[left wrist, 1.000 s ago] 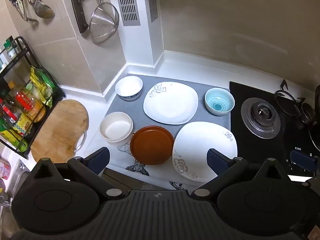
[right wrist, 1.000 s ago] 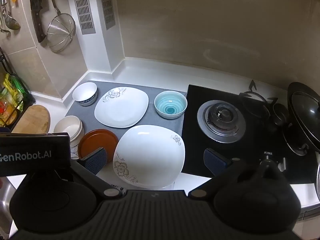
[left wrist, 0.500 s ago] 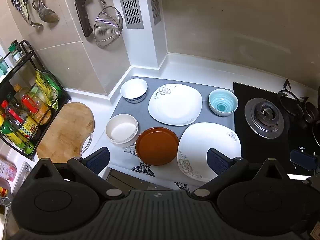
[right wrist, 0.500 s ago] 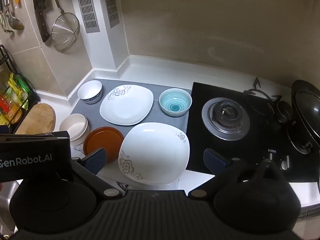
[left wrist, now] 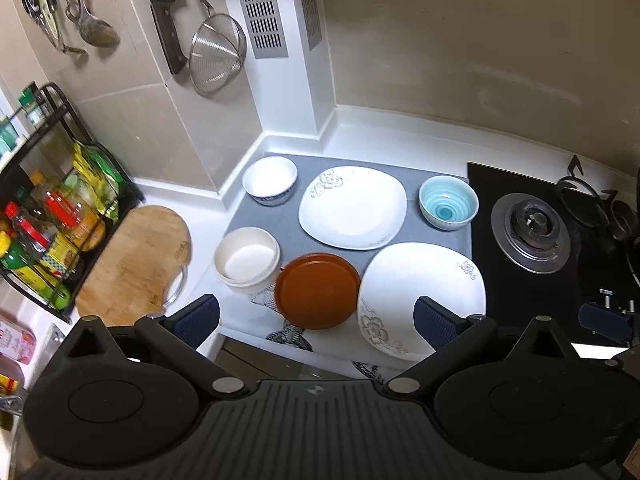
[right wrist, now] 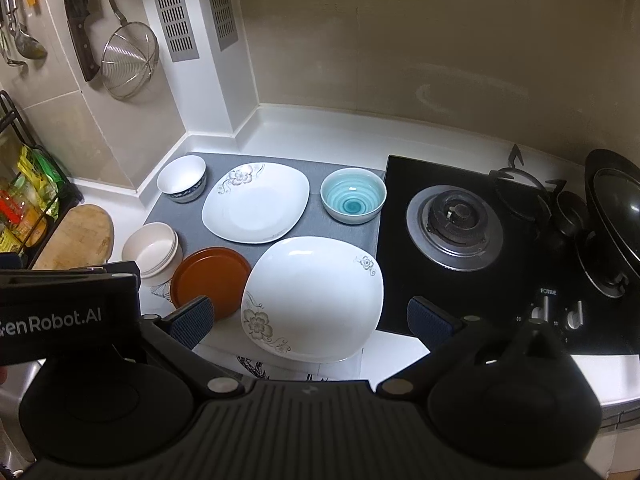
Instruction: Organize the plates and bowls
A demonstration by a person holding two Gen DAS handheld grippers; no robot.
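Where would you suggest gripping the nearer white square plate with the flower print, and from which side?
I would take the nearer white square plate by its raised front rim, coming from the counter's near edge. It lies flat, so only the thin upturned rim fits between the fingers, and that corner seems to overhang the grey mat. The right gripper hangs open above it.

Three plates [left wrist: 353,207], three bowls [left wrist: 448,202] — upright, unstacked, on grey mat [left wrist: 264,219]

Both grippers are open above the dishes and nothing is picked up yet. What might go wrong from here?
1. The near white plate overhangs the counter's front edge; a nudge may tip it off.
2. The brown plate sits tight against that plate and the cream bowl, so fingers may knock neighbours.
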